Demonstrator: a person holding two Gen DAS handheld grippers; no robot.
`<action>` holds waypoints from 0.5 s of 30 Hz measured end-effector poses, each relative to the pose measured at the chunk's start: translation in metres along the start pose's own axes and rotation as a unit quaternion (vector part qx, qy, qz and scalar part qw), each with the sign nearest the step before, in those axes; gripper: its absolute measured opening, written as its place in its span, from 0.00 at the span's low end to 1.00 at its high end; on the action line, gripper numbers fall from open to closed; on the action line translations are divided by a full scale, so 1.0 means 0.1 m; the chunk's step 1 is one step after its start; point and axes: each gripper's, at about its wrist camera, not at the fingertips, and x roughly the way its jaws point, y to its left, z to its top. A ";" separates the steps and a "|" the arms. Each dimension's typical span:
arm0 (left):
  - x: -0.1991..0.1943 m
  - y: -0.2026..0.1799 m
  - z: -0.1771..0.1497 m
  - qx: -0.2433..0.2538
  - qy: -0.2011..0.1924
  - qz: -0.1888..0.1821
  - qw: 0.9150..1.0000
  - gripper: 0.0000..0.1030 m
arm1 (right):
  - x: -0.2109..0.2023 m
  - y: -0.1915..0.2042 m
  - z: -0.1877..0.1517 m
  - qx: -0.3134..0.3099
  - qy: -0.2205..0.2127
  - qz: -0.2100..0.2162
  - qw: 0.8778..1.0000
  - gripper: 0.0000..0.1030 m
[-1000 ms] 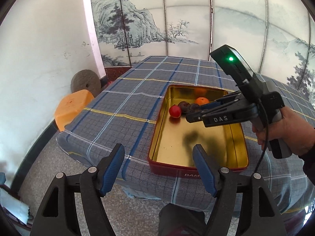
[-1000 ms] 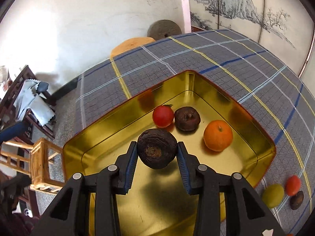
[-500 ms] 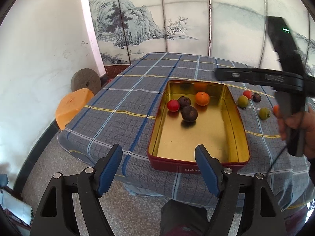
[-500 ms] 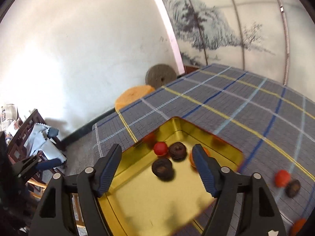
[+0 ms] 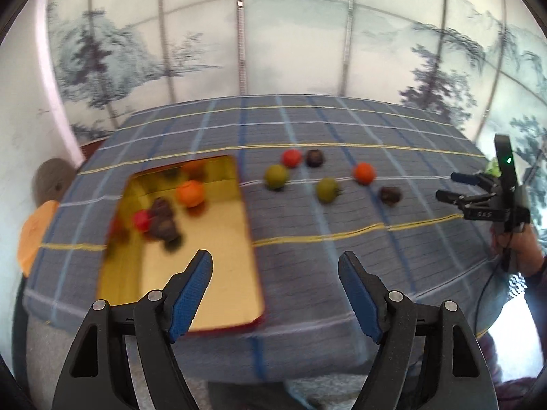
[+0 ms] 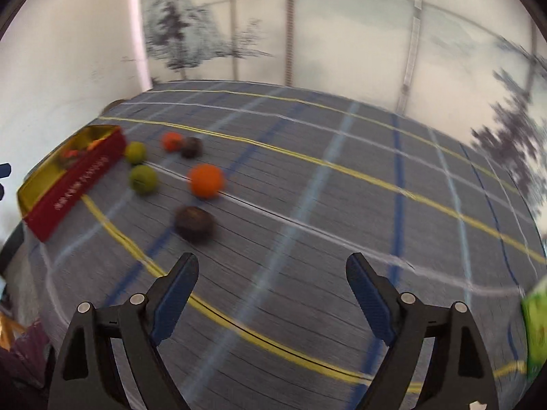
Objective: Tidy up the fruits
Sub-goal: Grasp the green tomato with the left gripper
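Observation:
A gold tin with red sides (image 5: 212,249) lies on the checked tablecloth and holds an orange (image 5: 190,193), a red fruit (image 5: 142,220) and two dark fruits (image 5: 164,225). Several loose fruits lie to its right: a green one (image 5: 276,176), a red one (image 5: 291,158), a dark one (image 5: 315,158), another green one (image 5: 327,189), an orange one (image 5: 364,173) and a dark one (image 5: 390,194). My left gripper (image 5: 275,280) is open and empty over the table's front edge. My right gripper (image 6: 271,287) is open and empty, near the dark fruit (image 6: 194,222) and orange fruit (image 6: 206,181). It also shows in the left wrist view (image 5: 454,184).
The tin (image 6: 73,184) sits at the far left in the right wrist view, with green fruits (image 6: 143,178) beside it. A green packet (image 6: 535,328) lies at the table's right edge. An orange stool (image 5: 34,235) and a round stone stand by the left wall. A painted screen is behind.
My right gripper opened, left the dark fruit in the tin, and swung away to the right toward the loose fruits. My left gripper turned right, so the loose fruits came into view.

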 end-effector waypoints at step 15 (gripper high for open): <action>1.59 -0.60 0.73 0.049 0.045 0.008 0.998 0.67 | -0.05 -0.52 -0.25 0.081 -0.027 0.071 0.994 0.85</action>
